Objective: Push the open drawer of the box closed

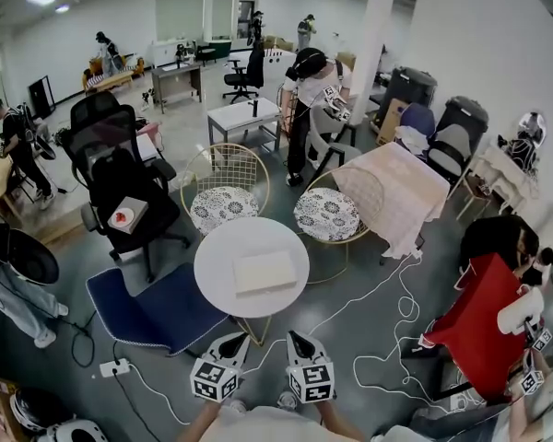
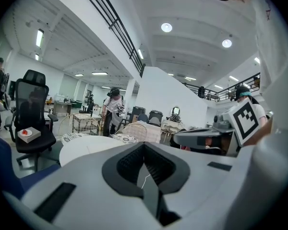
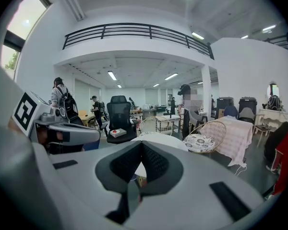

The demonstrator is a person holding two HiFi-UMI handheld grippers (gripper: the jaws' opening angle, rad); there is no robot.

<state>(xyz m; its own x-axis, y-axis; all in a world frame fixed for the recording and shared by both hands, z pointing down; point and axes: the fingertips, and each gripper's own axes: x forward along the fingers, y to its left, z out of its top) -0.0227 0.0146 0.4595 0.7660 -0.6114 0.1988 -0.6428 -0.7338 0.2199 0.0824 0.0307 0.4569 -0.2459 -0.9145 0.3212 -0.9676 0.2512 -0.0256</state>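
A wide, bright workroom with a grey floor [image 1: 64, 274] fills the head view, crowded with desks, chairs and several people at the back and sides. At the centre of the frame stands a round white table [image 1: 217, 247], and on it, slightly right of its middle, lies the box [image 1: 264, 272], flat and cream-white. From this height it cannot be told whether its drawer stands out.

At the bottom centre, side by side and short of the table's near edge, are the left gripper [image 1: 232, 343] and the right gripper [image 1: 298, 342], both pointing up the frame toward the table and touching nothing. Each gripper's own view shows its dark pads pressed together along a single line with nothing caught between them. In each of those views the other gripper shows at the side, and the table's pale top lies beyond the closed tips.

Left of the table a black office chair [image 1: 120, 168] carries a small white package [image 1: 127, 215] on its seat, and a blue cushioned seat [image 1: 152, 307] sits at lower left. Behind the table are two wire chairs [image 1: 223, 187] with patterned cushions. To the upper right is a table under a pale checked cloth [image 1: 401, 191]. White cables [image 1: 387, 334] loop over the floor at lower right.
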